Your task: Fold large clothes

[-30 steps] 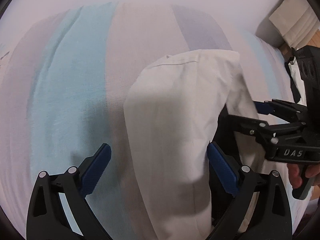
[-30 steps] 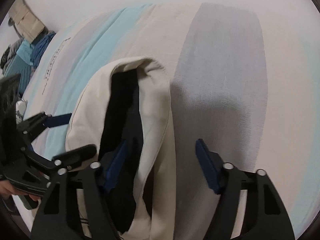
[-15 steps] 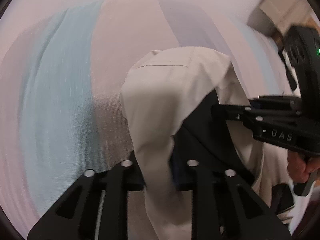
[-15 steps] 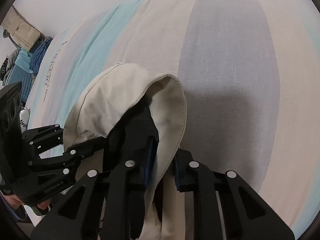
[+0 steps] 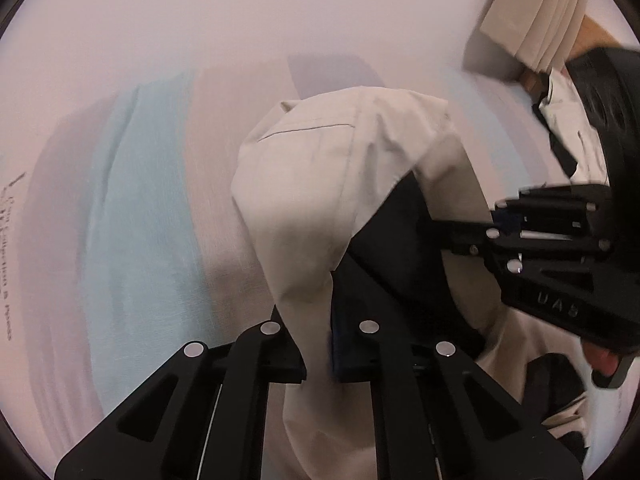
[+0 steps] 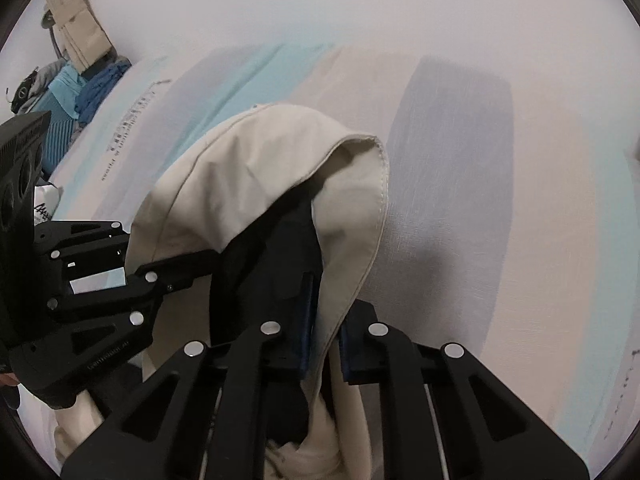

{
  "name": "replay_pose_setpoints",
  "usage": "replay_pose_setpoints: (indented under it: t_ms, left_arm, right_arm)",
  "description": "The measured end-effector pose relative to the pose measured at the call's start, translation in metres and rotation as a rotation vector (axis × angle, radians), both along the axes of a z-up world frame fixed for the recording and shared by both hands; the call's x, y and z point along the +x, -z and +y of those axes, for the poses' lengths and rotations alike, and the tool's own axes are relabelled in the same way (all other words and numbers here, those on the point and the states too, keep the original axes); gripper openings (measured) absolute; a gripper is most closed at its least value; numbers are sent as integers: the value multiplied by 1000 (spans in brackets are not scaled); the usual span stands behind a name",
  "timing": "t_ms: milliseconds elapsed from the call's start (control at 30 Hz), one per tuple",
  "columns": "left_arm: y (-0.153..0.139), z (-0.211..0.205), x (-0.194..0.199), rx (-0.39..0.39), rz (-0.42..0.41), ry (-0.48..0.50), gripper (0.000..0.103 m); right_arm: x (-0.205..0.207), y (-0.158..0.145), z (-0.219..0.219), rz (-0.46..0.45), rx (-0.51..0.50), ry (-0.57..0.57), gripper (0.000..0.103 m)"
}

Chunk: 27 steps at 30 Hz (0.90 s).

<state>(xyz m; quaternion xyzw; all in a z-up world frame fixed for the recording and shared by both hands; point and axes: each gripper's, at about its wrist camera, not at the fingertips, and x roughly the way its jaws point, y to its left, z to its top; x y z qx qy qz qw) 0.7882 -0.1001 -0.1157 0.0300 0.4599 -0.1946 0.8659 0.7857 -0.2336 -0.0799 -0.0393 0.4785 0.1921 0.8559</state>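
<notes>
A cream garment with a dark lining [image 5: 320,184] hangs in a hump above the striped bedsheet [image 5: 140,208]. My left gripper [image 5: 318,344] has its jaws closing on the cream edge, which is pinched between the blue pads. In the right wrist view the same garment [image 6: 248,168] drapes over my right gripper [image 6: 326,340], whose jaws are closing too, with the cream hem squeezed between them. Each gripper shows in the other's view: the right gripper [image 5: 452,232] reaches in from the right, and the left gripper [image 6: 200,264] comes from the left.
The pastel striped sheet [image 6: 452,168] stretches away in front of both grippers. A folded beige stack [image 5: 536,12] lies at the far right corner. A pile of blue clothes [image 6: 84,92] sits at the far left. A person's fingertips [image 5: 600,360] grip the right handle.
Both grippers went from open around the garment's edges to closed on them. Both have lifted, and the garment rises off the sheet with its dark lining exposed.
</notes>
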Motion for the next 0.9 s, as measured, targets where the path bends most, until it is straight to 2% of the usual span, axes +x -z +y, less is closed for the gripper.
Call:
replay_pose_setpoints:
  t_ms: [200,333,433,633,900]
  left_arm:
    - [-38,3,-54,3,-136,-76,7]
    - [-60,-4,-106,14,-225,-73,7]
    - [-68,-7,-137,19,-250,-70,7]
    - [-67,-8,-191,38,-271,-74,7]
    - [-47,-12,-259,76,-313,-96,7]
  right_arm:
    - [-63,-41,-6,-143,-23,-4,7]
    - [-110,-57,-11,-188,-12,9,5]
    - [-145,-64,-15,-223,-28,6,5]
    - [-203,-63,-24,-246,-16,27,4]
    - [-270,-36,-19,-276,-27,41,3]
